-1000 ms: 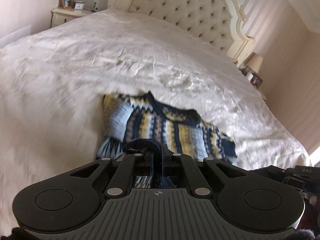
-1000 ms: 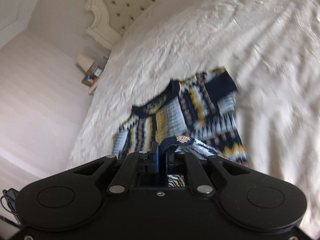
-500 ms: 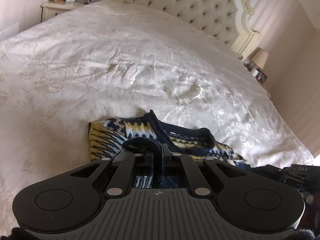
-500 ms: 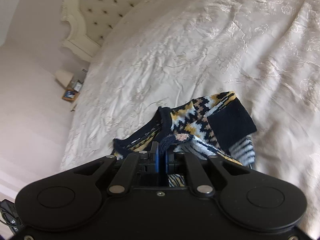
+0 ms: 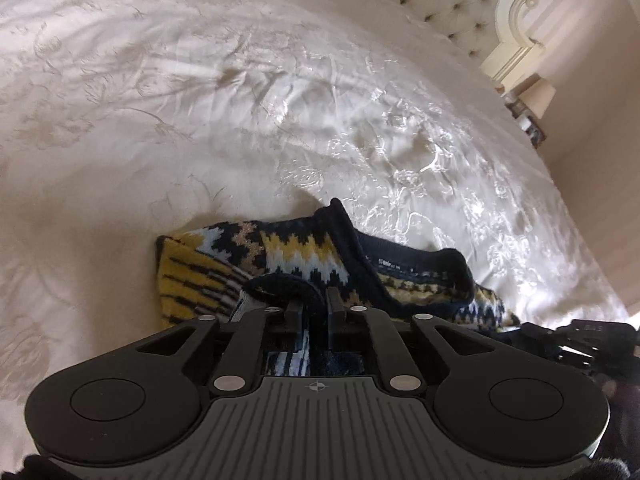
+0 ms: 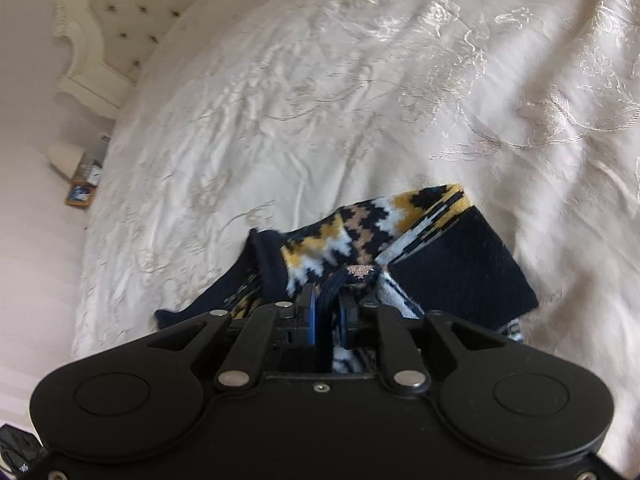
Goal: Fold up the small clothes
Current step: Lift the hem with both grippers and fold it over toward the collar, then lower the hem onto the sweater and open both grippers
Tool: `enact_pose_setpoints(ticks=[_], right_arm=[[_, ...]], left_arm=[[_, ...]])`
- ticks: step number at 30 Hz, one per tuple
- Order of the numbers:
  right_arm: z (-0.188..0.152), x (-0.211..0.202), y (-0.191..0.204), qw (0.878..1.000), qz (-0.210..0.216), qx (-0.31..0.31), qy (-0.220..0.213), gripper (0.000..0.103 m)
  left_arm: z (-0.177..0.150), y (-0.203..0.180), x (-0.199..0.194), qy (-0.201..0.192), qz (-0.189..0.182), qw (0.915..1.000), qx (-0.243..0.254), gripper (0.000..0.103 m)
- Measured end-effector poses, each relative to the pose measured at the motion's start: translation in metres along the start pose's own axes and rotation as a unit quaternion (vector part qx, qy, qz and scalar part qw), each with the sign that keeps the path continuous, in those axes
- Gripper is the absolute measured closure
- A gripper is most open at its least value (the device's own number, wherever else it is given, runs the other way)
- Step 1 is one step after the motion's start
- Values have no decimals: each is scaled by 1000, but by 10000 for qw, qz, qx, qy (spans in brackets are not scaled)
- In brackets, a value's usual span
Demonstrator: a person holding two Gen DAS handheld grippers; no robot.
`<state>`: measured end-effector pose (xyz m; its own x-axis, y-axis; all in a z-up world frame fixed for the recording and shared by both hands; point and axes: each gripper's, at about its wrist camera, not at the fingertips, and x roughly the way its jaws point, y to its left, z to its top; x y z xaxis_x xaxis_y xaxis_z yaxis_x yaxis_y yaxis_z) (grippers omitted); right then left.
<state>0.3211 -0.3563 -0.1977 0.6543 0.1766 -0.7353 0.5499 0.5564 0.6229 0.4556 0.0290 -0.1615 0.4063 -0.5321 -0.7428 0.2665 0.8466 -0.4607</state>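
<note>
A small knitted sweater (image 5: 304, 252) in navy, yellow and white zigzags lies on the cream bedspread (image 5: 240, 100), doubled over on itself with the navy collar toward the headboard. My left gripper (image 5: 314, 304) is low over its near edge. Its jaws are opening, and the navy hem sits loose between the fingers. In the right wrist view the sweater (image 6: 360, 232) shows a navy cuff to the right. My right gripper (image 6: 328, 304) is also opening, with a navy hem strand between its blue pads (image 6: 310, 312).
The embroidered bedspread (image 6: 360, 80) spreads wide around the sweater. A tufted headboard (image 5: 452, 4) stands at the far end, also seen as the headboard (image 6: 116, 4). A bedside lamp (image 5: 540, 96) stands beside the bed. Black gear (image 5: 580, 340) shows at the right edge.
Both grippers moved forward and down toward the bed, carrying the hem over the sweater's upper part. The flat sweater now lies doubled. Both pairs of jaws have widened.
</note>
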Motion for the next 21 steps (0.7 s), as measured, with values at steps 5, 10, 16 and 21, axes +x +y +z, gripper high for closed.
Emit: enact_pose_setpoints(ticks=[5,10,16,21], right_arm=[[9,-1,11,9993,40,-287,-240,40],[20,-15,22,9966,131,-469,-662,31],[8,-32,39,9912,-17,-1178,-608,31],[-29,-32,55,9770,-7,-2133,-46,32]], left_arm=[[11,6,5,-91,-125,9999,-13,52],[24,6,-11,-483,132,9987,63,35],[15,-12,-32,-490,344,9965,575,33],[-31,-46,-34,-20,218,9926,1193,32]])
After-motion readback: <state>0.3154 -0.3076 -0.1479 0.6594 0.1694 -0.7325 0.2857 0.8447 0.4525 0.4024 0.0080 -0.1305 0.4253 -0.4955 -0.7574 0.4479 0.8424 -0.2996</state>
